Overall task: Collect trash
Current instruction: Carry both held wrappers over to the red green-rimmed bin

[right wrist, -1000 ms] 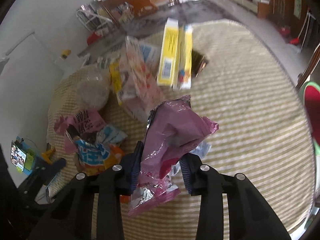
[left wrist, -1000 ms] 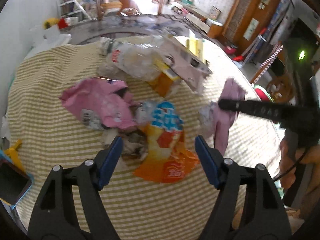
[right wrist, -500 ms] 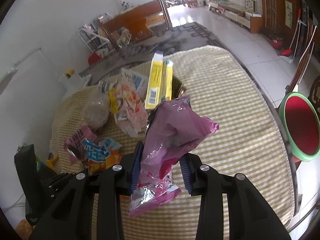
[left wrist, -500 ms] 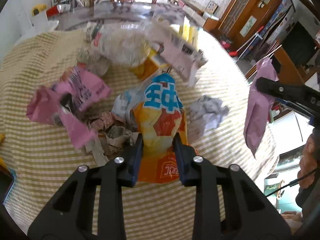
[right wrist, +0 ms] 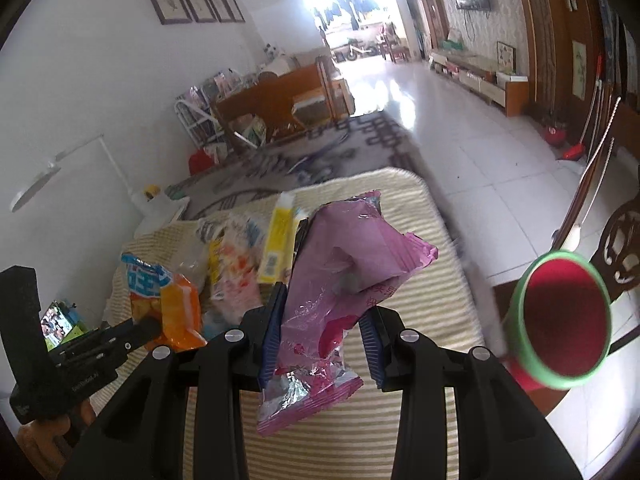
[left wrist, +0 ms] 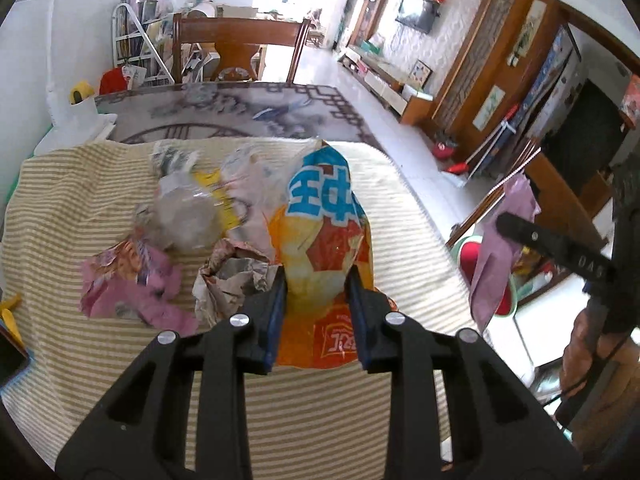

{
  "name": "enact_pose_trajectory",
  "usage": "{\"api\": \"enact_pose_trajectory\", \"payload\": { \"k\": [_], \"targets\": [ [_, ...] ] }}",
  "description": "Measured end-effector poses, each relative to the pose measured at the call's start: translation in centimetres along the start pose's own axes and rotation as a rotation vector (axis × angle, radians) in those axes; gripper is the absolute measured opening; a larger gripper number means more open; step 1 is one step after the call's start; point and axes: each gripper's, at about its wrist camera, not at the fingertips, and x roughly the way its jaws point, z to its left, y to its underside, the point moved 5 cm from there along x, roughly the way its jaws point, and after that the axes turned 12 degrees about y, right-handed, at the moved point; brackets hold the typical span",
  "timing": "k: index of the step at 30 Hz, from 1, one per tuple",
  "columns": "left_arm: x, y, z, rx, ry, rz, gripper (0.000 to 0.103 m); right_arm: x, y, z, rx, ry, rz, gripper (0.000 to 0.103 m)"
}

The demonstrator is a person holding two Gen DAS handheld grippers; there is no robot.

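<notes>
Clamped in 2 grippers, orange bag (left wrist: 320, 248) left (left wrist: 316, 300), pink wrapper (right wrist: 340, 280) right (right wrist: 322, 320); bin (right wrist: 560, 320) lies nearer the right.

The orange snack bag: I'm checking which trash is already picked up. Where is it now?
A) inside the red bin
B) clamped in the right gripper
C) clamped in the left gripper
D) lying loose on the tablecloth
C: the left gripper is shut on the orange snack bag; the right gripper holds the pink wrapper.
</notes>
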Motion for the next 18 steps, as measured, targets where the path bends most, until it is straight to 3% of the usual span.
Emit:
{"api": "enact_pose_trajectory", "payload": {
  "k": [10,18],
  "targets": [
    [6.0,-2.0,-11.4,-0.013,0.059,-0.054,0.028,-0.7,-2.7,-10.9,-0.006,0.003,-0.005,0.035],
    [14.4,-1.3,-19.9,0.019,0.167,0.05,0.029,-0.1,-1.9,-21.4,0.079,0.094,0.038,0.035]
  ]
}}
